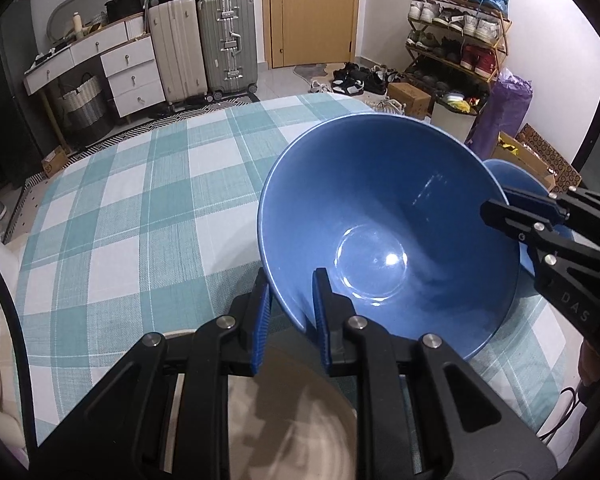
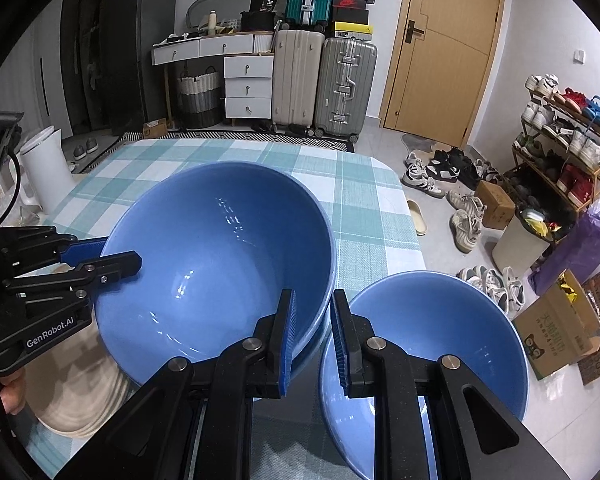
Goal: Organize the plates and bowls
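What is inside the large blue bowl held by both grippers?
The large blue bowl shows only glare inside; each gripper has one finger over its rim. Its wall hides what lies beneath it.

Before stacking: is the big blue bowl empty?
Empty: the big blue bowl shows only a bare, glossy inside in both wrist views.

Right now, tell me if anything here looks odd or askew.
The big bowl is tilted, lifted off the table by both grippers, left and right, clamped on opposite rims. Nothing spilled or broken.
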A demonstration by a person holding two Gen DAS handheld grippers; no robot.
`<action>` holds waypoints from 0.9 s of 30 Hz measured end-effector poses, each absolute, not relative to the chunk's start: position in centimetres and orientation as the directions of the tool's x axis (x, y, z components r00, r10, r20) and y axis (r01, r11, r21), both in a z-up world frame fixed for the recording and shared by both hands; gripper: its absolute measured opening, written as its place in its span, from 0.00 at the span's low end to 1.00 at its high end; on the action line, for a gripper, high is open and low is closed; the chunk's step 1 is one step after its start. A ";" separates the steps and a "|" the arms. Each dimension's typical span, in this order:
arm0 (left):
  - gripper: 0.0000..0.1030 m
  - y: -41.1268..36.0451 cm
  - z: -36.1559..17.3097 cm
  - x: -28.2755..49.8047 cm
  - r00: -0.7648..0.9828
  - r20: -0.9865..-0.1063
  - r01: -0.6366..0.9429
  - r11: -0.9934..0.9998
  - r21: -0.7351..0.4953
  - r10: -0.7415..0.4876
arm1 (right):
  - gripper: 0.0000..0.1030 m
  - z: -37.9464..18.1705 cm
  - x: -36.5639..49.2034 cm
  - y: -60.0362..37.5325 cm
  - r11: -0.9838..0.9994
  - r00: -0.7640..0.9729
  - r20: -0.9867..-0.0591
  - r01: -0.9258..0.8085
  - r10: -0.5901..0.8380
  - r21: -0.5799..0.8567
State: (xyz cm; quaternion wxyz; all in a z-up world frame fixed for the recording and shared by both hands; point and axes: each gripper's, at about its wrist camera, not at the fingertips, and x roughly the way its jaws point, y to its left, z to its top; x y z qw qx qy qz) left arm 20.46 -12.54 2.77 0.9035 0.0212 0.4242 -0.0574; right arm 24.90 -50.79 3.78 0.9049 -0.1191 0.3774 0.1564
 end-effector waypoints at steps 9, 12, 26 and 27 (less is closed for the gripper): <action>0.17 -12.9 2.2 20.6 0.631 -0.772 0.129 0.992 0.016 -0.070 | 0.18 3.3 24.7 -50.8 0.919 0.670 -0.720 -0.374 0.178 -0.121; 0.18 -12.8 2.1 20.6 0.628 -0.775 0.127 0.992 0.016 -0.068 | 0.18 3.0 24.7 -50.9 0.918 0.667 -0.724 -0.377 0.176 -0.124; 0.18 -12.4 2.0 20.8 0.620 -0.780 0.127 0.992 -0.005 -0.084 | 0.18 2.6 24.9 -50.8 0.918 0.661 -0.729 -0.378 0.176 -0.121; 0.19 -12.4 2.1 20.9 0.617 -0.782 0.127 0.992 -0.011 -0.088 | 0.18 2.5 24.9 -50.9 0.918 0.661 -0.729 -0.378 0.178 -0.118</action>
